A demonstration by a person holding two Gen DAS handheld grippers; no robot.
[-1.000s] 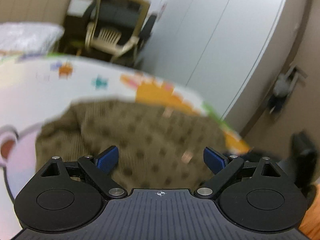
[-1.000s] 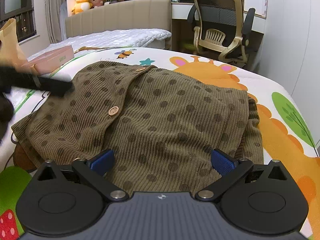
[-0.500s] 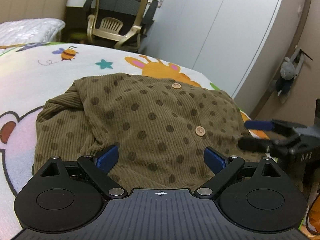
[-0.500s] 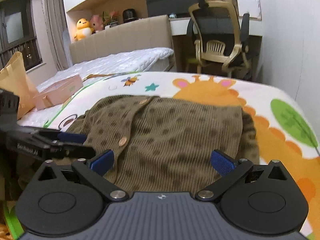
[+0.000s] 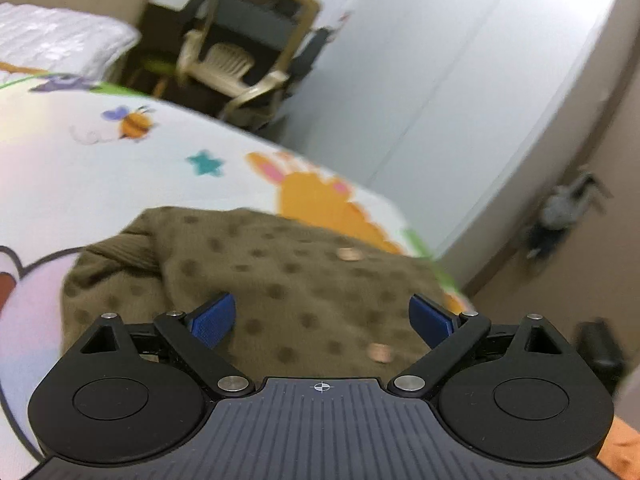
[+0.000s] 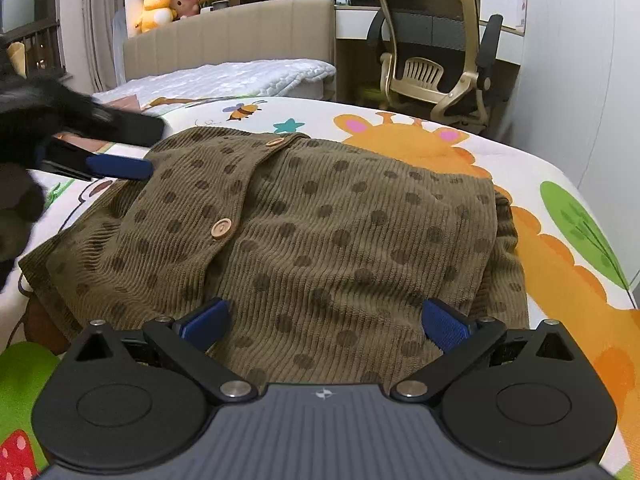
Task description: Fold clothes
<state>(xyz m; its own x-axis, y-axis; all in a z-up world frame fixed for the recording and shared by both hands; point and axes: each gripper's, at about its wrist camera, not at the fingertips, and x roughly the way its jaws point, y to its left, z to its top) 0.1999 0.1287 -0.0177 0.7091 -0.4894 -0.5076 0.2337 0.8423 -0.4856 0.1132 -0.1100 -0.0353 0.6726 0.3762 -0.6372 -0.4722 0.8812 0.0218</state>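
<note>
An olive-brown ribbed cardigan [image 6: 320, 232] with dark dots and wooden buttons lies folded on a cartoon-print bedsheet [image 6: 560, 232]. My right gripper [image 6: 324, 322] hovers open over its near edge, nothing between the blue pads. The left wrist view is blurred; there the same cardigan [image 5: 288, 280] lies under my left gripper [image 5: 322, 318], which is open and empty. In the right wrist view the left gripper [image 6: 120, 148] reaches in from the left, fingers apart over the cardigan's far left corner.
A beige office chair [image 6: 436, 64] stands at a desk beyond the bed's far edge. A headboard [image 6: 228, 40] with plush toys and a white quilt [image 6: 224, 80] lie at the back. White wardrobe doors [image 5: 440, 80] stand to the right.
The left gripper has swung up beside the cardigan's far left corner, its view tilting and blurring. The right gripper has come back down close over the cardigan. Both stayed open.
</note>
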